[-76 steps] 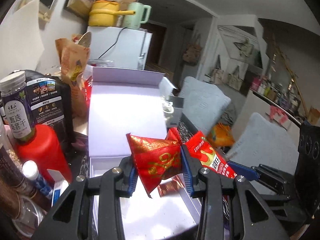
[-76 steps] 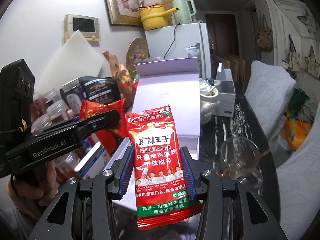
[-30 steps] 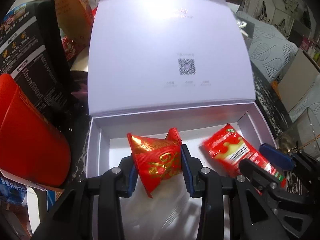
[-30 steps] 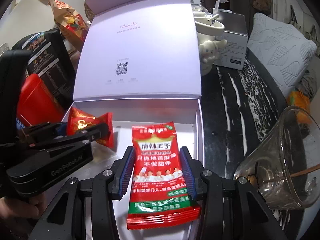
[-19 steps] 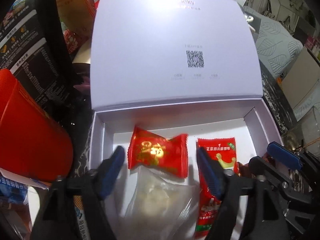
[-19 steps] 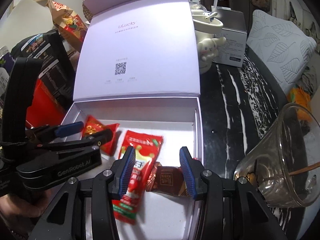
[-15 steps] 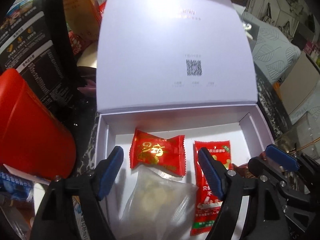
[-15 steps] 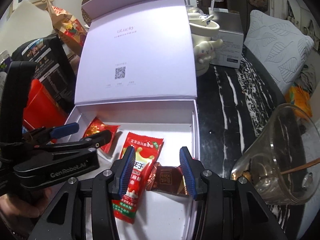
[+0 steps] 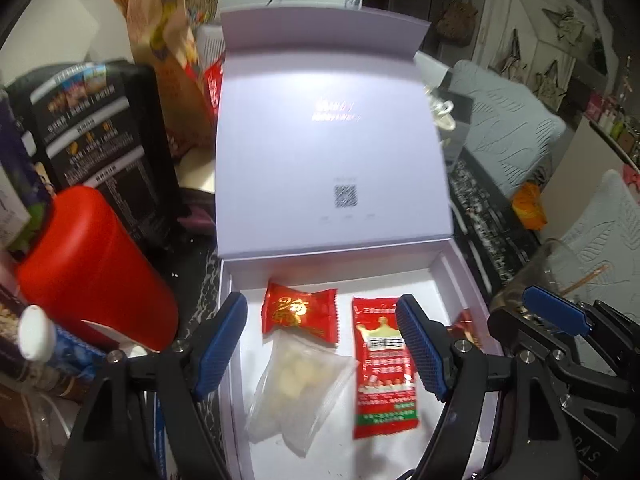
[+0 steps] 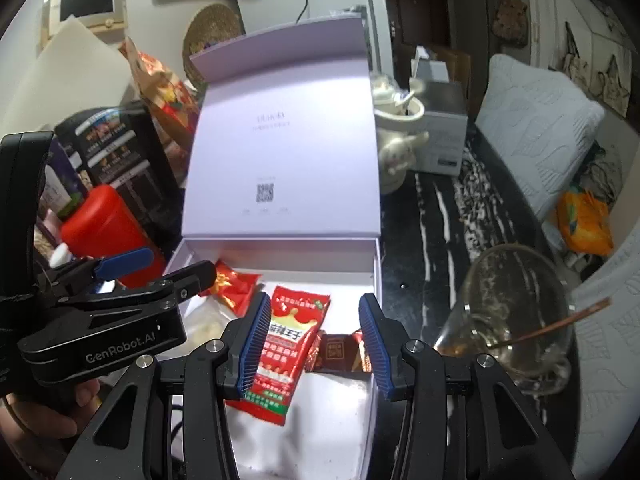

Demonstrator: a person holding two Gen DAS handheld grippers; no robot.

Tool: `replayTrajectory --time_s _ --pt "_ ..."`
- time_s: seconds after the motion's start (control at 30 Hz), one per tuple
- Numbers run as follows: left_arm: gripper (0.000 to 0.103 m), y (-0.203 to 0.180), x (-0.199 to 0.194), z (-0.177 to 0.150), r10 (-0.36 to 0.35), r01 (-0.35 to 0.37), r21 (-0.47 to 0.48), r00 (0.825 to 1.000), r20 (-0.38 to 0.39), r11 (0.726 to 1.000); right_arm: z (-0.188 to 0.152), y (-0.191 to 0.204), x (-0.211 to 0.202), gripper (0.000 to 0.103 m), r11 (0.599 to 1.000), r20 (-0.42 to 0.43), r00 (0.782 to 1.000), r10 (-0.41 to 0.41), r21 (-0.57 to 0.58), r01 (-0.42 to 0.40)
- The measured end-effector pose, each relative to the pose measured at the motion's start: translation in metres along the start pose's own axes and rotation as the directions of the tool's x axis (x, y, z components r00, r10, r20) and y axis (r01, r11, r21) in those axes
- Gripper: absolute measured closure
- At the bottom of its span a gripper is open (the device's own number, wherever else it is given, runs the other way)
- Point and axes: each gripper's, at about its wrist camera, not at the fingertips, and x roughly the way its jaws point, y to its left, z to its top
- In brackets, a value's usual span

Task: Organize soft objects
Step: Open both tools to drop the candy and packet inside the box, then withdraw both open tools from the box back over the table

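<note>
Snack packets lie loose in the white box [image 9: 436, 256]: red candy [image 9: 300, 312], spicy strip packet [image 9: 384, 364], clear pouch [image 9: 296, 384]. Left gripper [image 9: 322, 342] spread, empty. Right gripper [image 10: 314, 340] spread, empty.

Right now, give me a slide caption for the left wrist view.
Open left gripper above a lavender box holding a red candy packet, clear pouch and spicy snack sachet.

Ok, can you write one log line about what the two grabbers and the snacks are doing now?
left gripper: open, empty | right gripper: open, empty | red candy, spicy strip packet, clear bag: lying in white box
</note>
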Motion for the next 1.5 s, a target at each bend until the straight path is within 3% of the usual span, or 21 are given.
replayTrajectory --time_s 0.57,1.0,1.17,1.3,1.5 --pt "0.026 -0.026 -0.105 -0.011 -0.059 0.051 0.053 0.983 0.174 0.997 -0.01 0.018 -0.113 0.057 0.998 0.176 0.984 -0.031 -0.041 0.039" --pt "0.021 -0.035 -0.184 -0.04 -0.114 0.084 0.117 0.954 0.276 0.99 -0.041 0.033 -0.201 0.028 0.996 0.313 0.949 -0.033 -0.063 0.056" --pt "0.02 -0.041 -0.198 -0.055 -0.152 0.115 0.142 0.947 0.281 0.983 -0.059 0.035 -0.225 0.022 0.995 0.339 0.939 -0.057 -0.053 0.079" --pt "0.003 -0.049 -0.21 -0.071 -0.165 0.118 0.17 0.94 0.299 0.978 -0.074 0.035 -0.238 0.019 0.995 0.348 0.935 -0.069 -0.04 0.088" --pt "0.003 -0.061 -0.221 -0.092 -0.205 0.146 0.212 0.935 0.289 0.966 -0.098 0.034 -0.255 0.016 0.993 0.357 0.928 -0.104 -0.022 0.12"
